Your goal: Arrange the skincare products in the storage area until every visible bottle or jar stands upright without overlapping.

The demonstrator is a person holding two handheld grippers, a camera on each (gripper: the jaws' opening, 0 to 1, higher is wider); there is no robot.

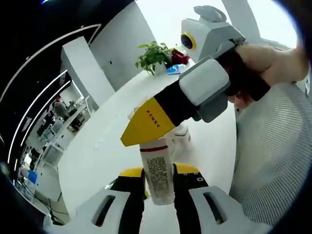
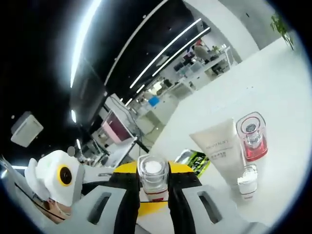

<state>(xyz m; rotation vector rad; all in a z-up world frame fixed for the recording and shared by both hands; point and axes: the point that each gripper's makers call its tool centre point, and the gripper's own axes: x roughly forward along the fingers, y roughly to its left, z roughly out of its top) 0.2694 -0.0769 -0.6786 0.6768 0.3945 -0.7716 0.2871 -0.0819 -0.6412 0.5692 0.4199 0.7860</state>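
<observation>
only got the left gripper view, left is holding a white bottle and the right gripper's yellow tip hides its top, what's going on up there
observer: the right gripper has its jaws close against the white bottle's clear cap.
operator: ok, anything else on the table to sort
observer: a white tube looks to lie flat on the table.
operator: anything next to it
observer: a pink bottle with a clear top, right beside the tube.
</observation>
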